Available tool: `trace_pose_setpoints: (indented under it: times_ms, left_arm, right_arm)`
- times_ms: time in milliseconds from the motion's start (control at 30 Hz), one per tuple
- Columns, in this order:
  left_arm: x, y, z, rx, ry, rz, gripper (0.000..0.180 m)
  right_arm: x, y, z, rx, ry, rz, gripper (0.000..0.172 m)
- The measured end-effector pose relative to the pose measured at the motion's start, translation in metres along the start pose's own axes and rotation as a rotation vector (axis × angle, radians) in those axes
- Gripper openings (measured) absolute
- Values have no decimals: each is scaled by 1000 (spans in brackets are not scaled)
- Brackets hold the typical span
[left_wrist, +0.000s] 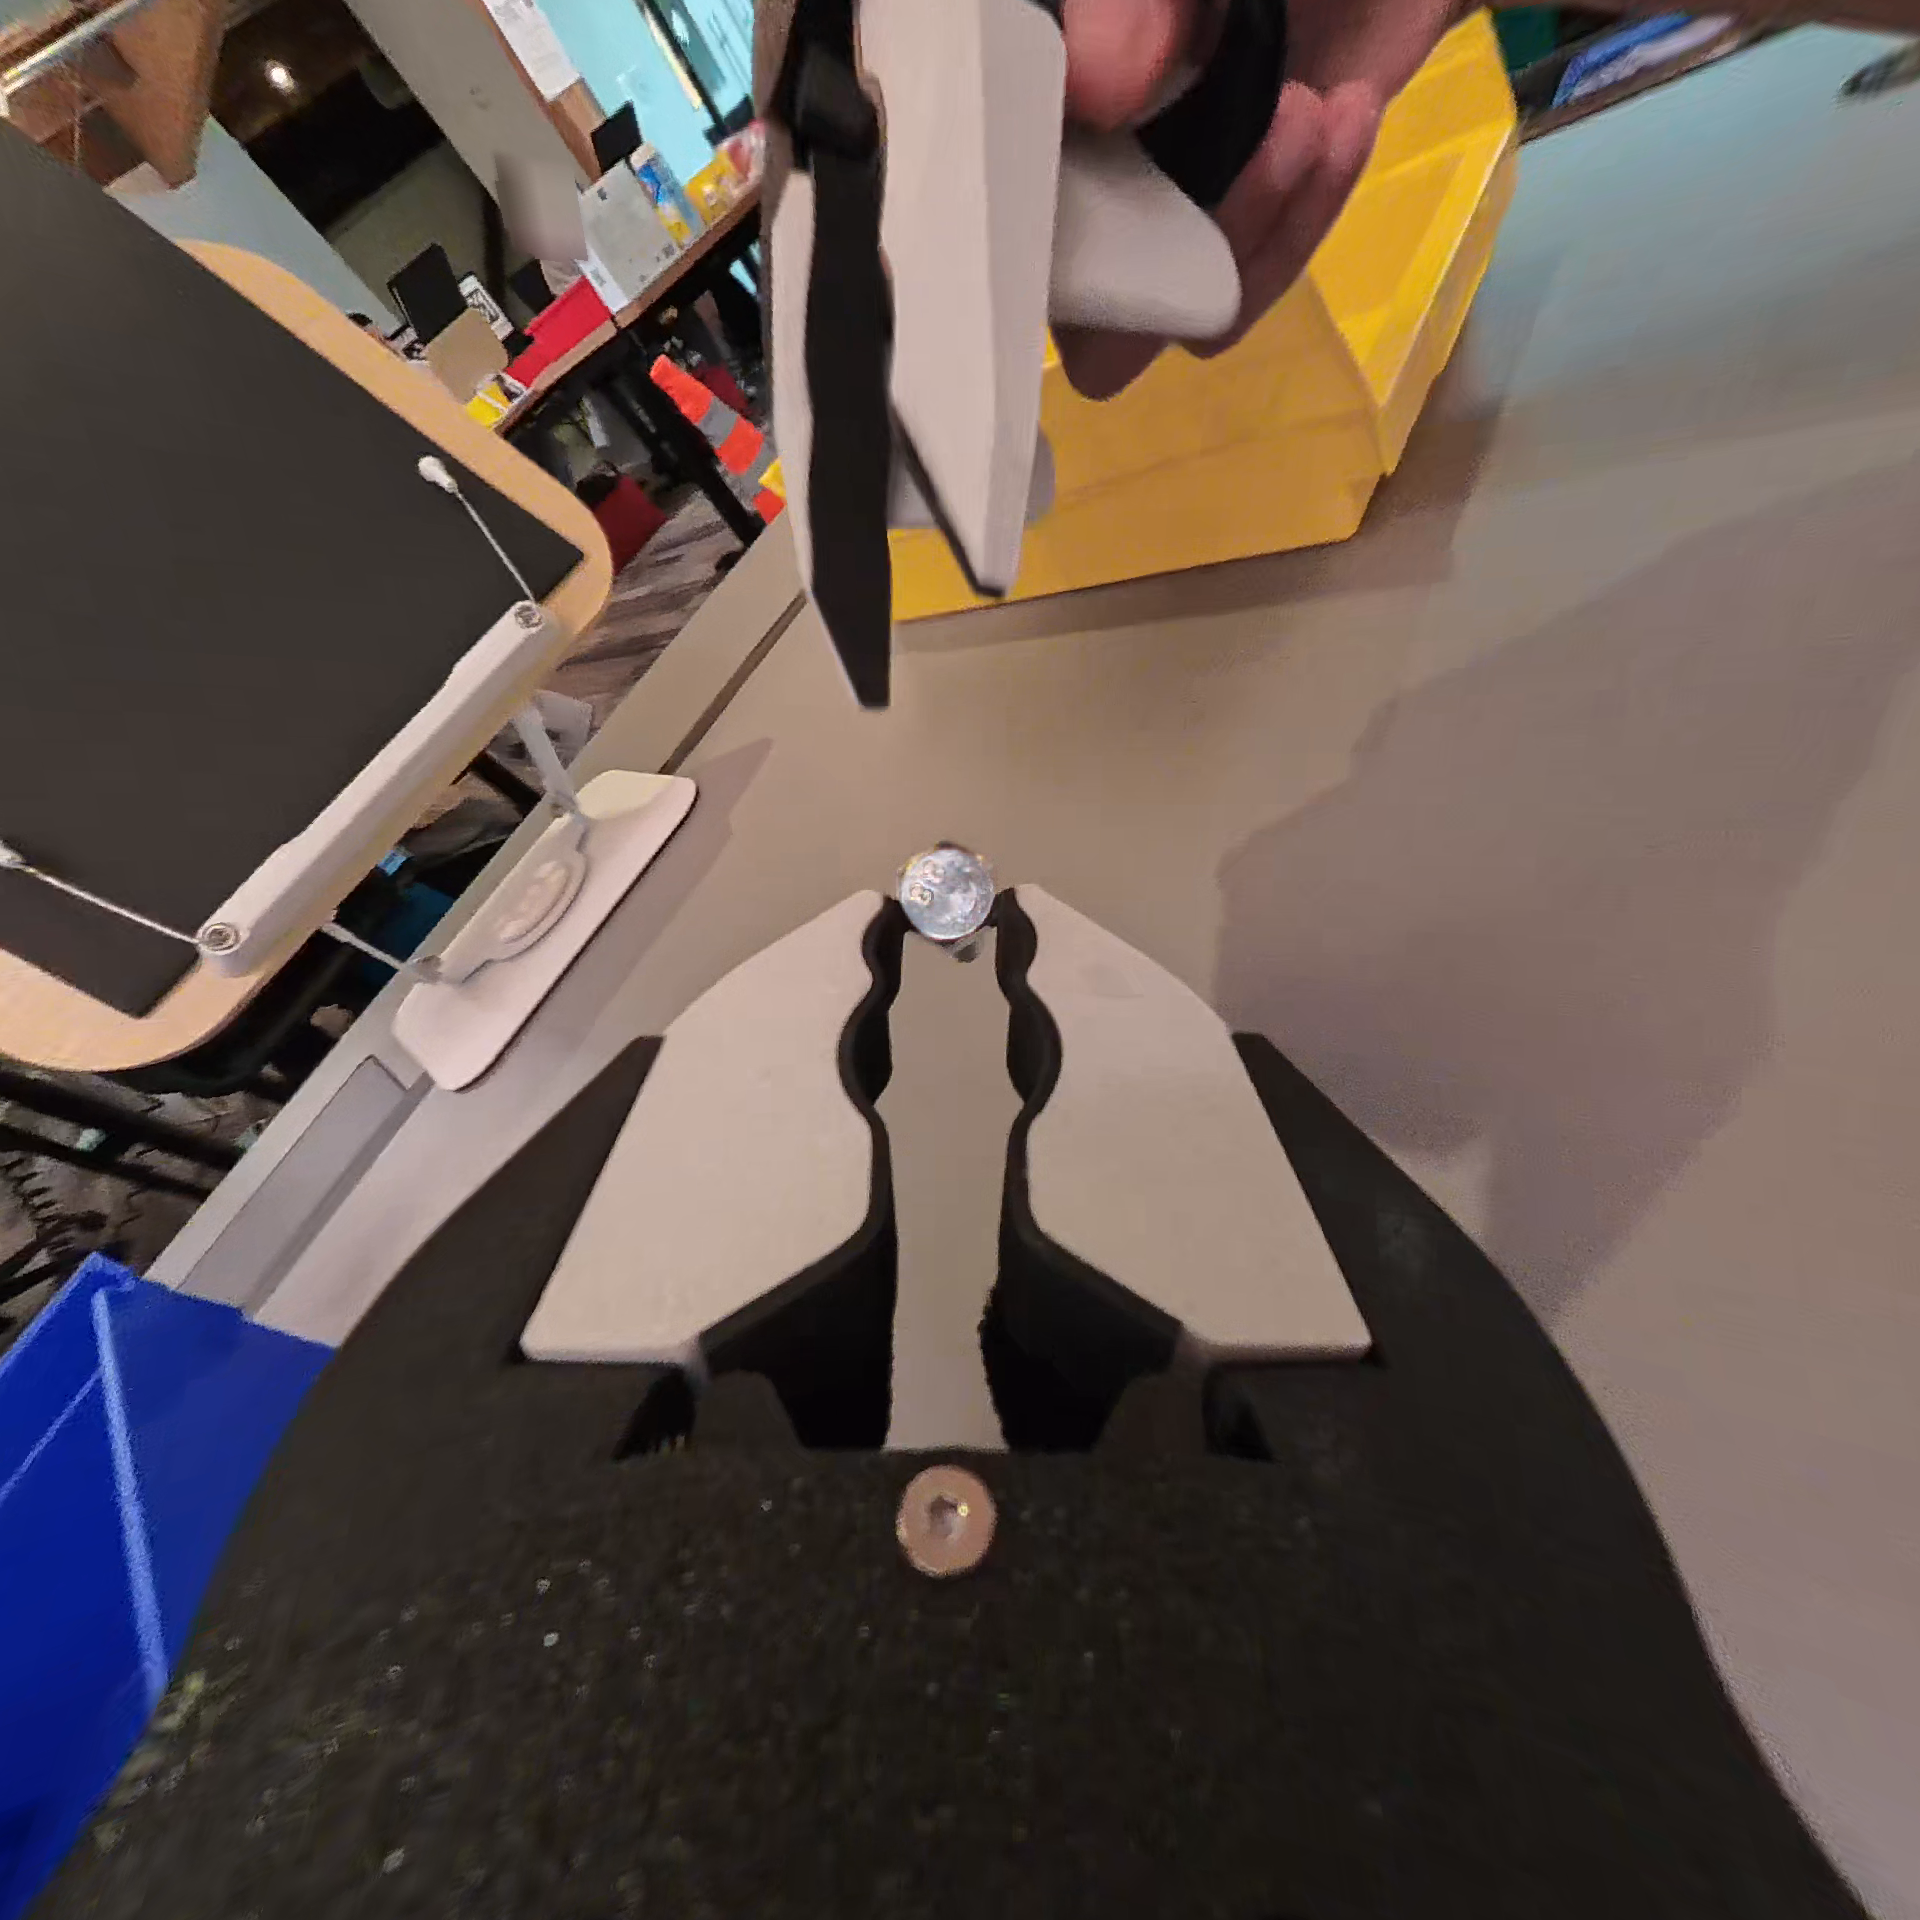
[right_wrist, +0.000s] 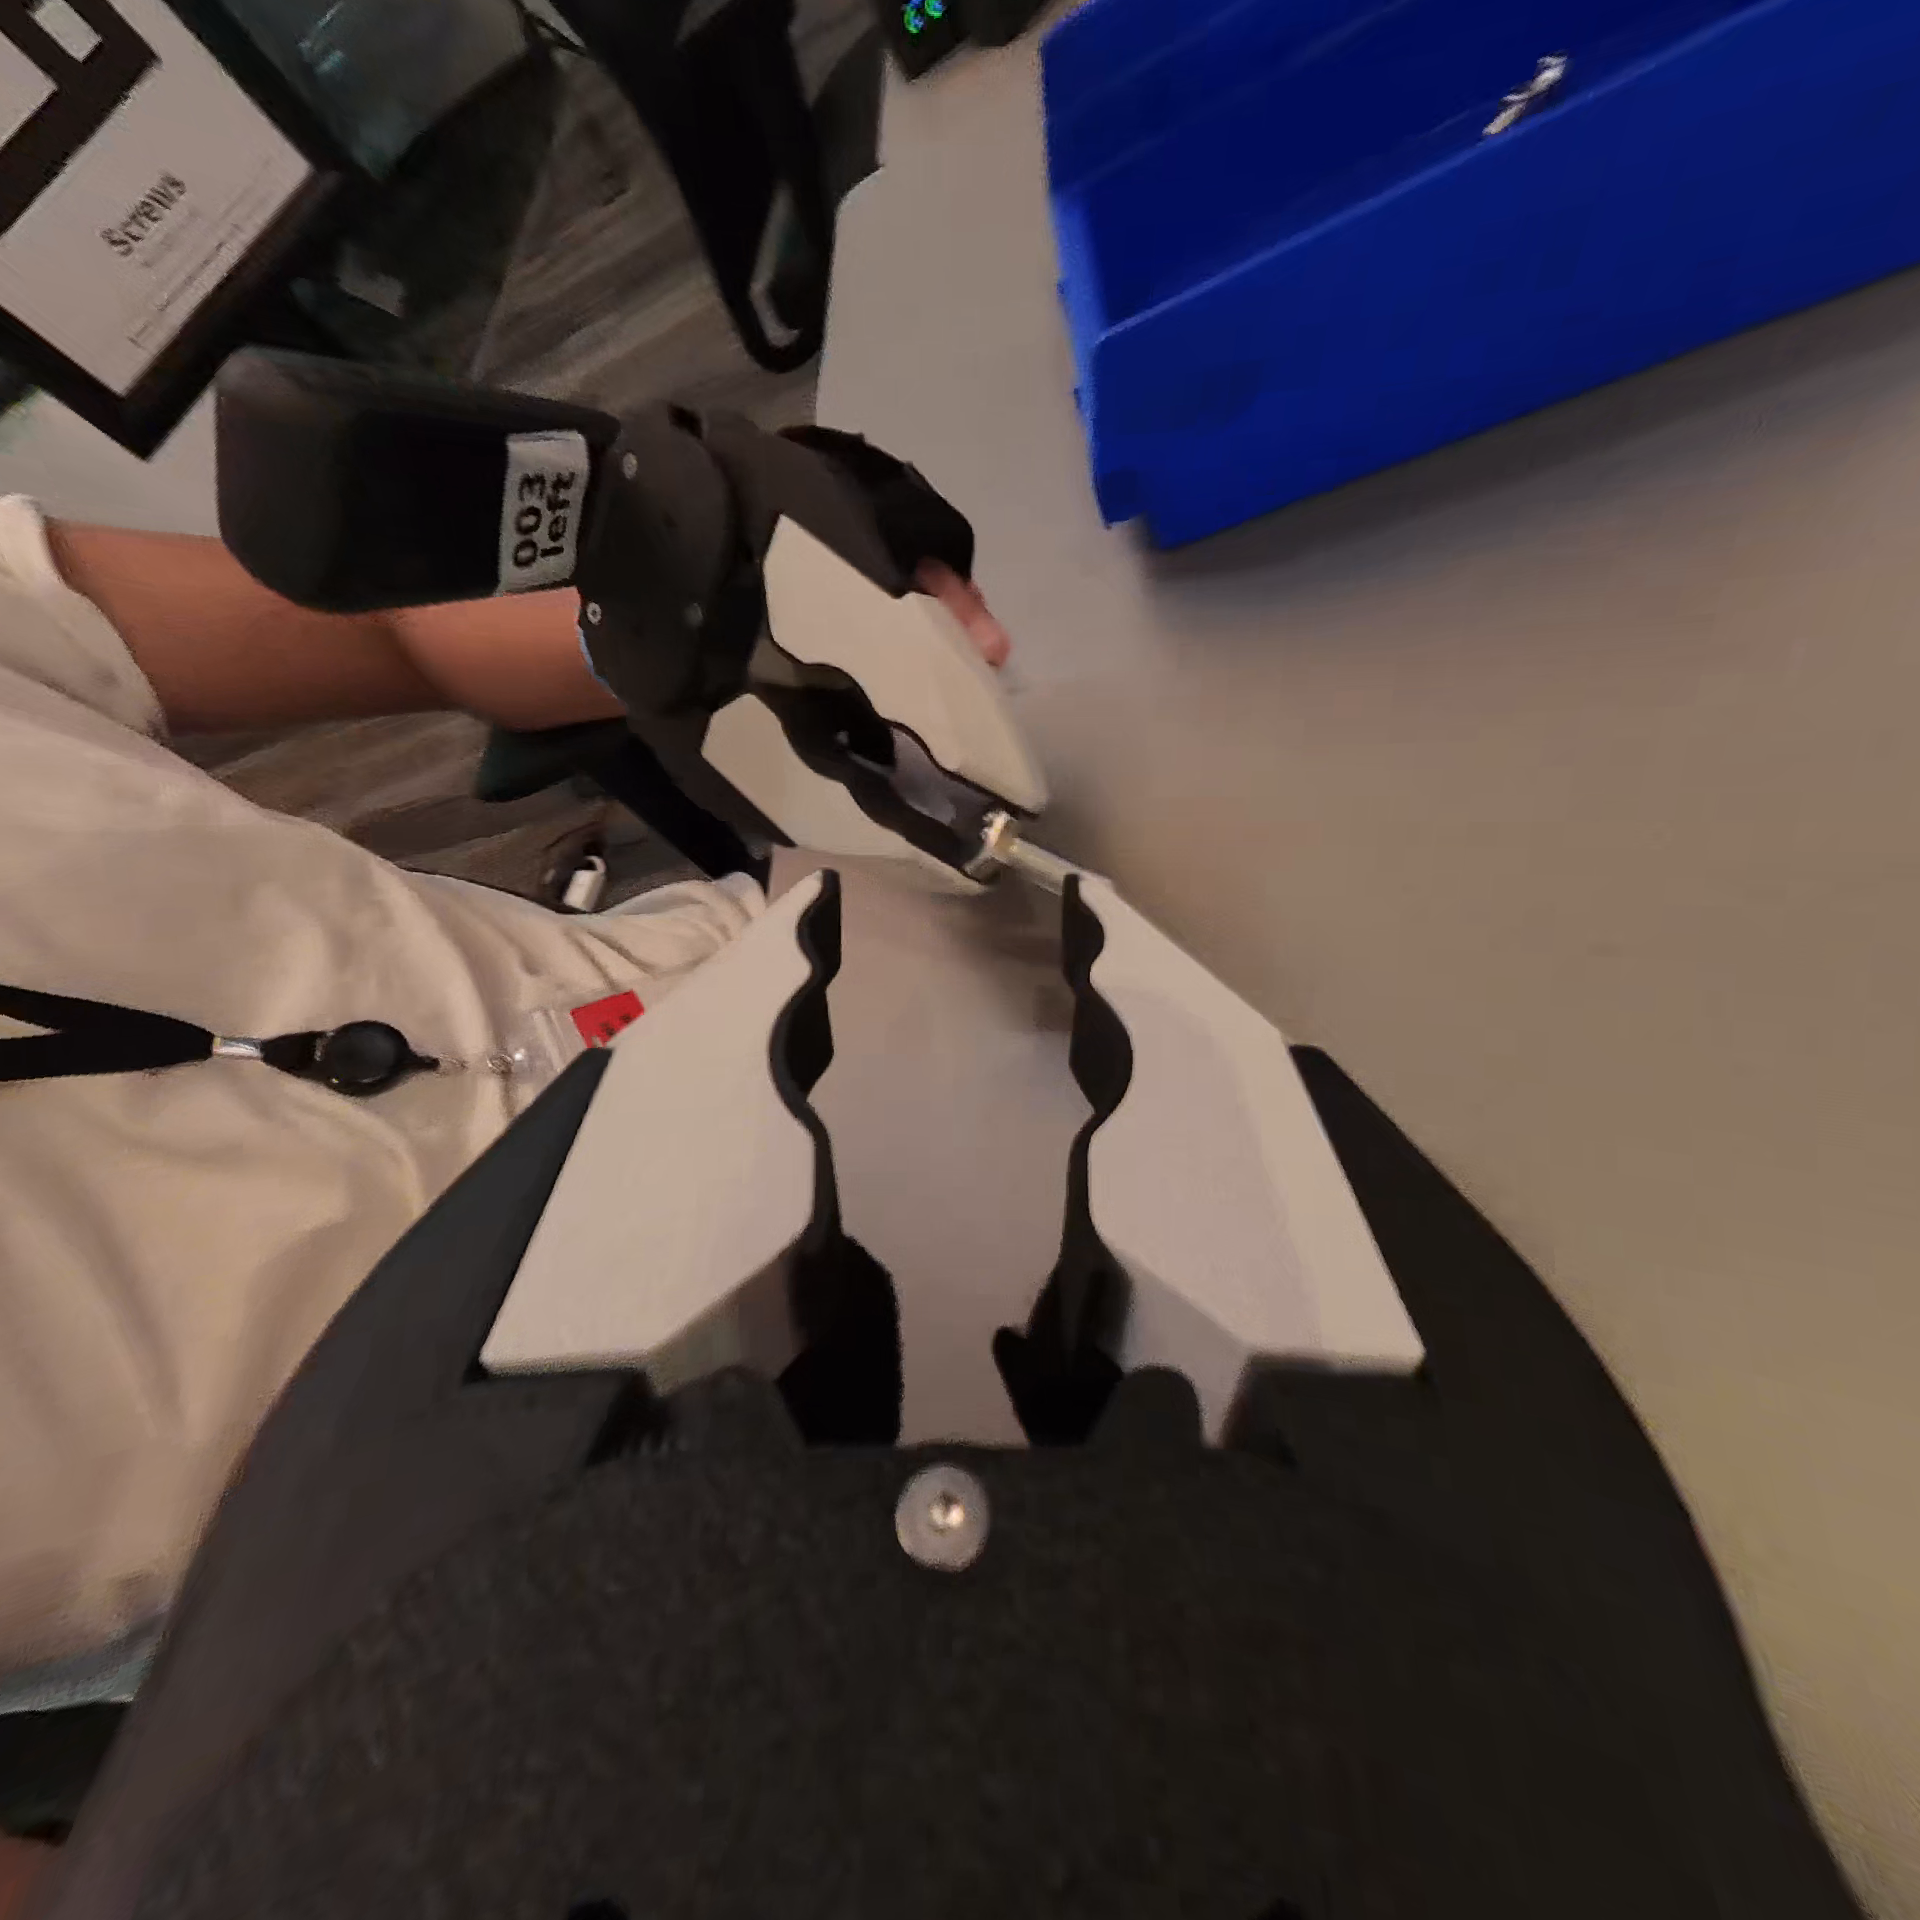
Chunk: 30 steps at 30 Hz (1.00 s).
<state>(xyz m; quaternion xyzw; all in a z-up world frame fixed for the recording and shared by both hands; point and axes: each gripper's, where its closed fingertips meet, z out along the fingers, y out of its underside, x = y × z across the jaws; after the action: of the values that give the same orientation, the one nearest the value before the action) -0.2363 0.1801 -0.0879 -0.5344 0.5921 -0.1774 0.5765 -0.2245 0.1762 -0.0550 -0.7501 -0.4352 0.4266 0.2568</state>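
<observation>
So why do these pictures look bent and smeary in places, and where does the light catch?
Left wrist view: wide-angle lens curves the table edge; glare on the bolt head pinched in the left gripper; the right gripper and hand above are motion-blurred.
Right wrist view: blue bin smeared; soft shadows on the table.

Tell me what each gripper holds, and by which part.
The left gripper pinches a silver metal bolt by its head, shank pointing away. The right gripper is open and holds nothing.

The left gripper (left_wrist: 945, 909) pinches the head of a silver metal bolt (left_wrist: 943, 894) above the grey table (left_wrist: 1455, 831). The right gripper (left_wrist: 914, 634) hangs beyond it, before a yellow plastic bin (left_wrist: 1299, 436). A blue plastic bin (left_wrist: 73, 1507) stands on the table's left part.
</observation>
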Motion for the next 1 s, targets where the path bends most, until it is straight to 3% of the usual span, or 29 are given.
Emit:
trace_pose_setpoints:
  times_ms: [167, 333, 500, 1000]
  left_arm:
    - [-9, 4, -2, -15, -42, 23, 17]
    - [-10, 2, -2, -9, -55, 44, 17]
    - [-5, 1, -1, -15, -61, 104, 17]
    - [-10, 1, 0, -32, -114, 63, 22]
  right_arm:
    - [6, -11, 17, 76, -20, 39, 22]
    - [13, -3, 29, 56, -10, 61, 21]
    - [11, 0, 37, 38, -17, 50, 8]
    - [16, 1, 31, 20, 35, 58, 6]
